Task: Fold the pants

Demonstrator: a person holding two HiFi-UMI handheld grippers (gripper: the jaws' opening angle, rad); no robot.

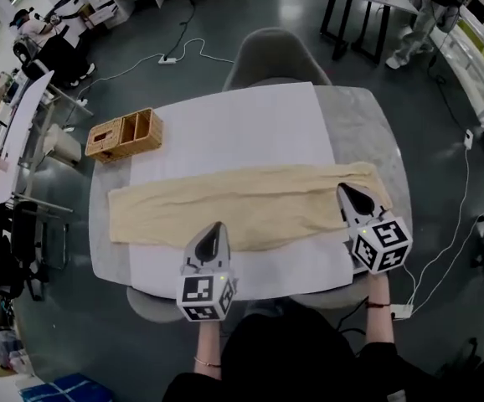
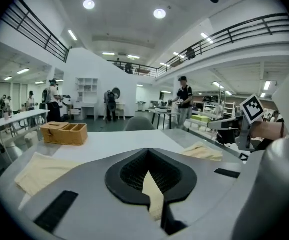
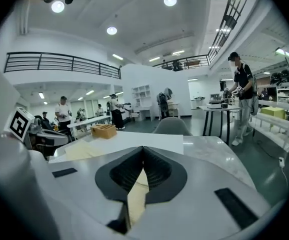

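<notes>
Pants [image 1: 250,203]: cream, spread flat in one long strip running left to right across the counter [image 1: 363,120]. The middle lies on a white sheet [image 1: 242,128]; both ends run past it onto the bare grey top.

Left hand-held gripper [image 1: 217,228]: at the near long edge of the pants, roughly mid-length. Jaws are closed together, with a fold of cream cloth pinched between the pads in the left gripper view.

Right hand-held gripper [image 1: 347,192]: at the right end of the pants, also on the near side. Jaws are fully closed and clamp cream fabric in the right gripper view.

Both grippers point away from the person and slightly down, and sit well apart along the same edge.

Can't say which end is the waistband. The right end looks bunched and wider, but the head view is too coarse to confirm.

Also on the counter: a wicker box [image 1: 125,136] at the far left corner, clear of the pants. A grey chair [image 1: 275,57] is tucked in on the far side.
</notes>
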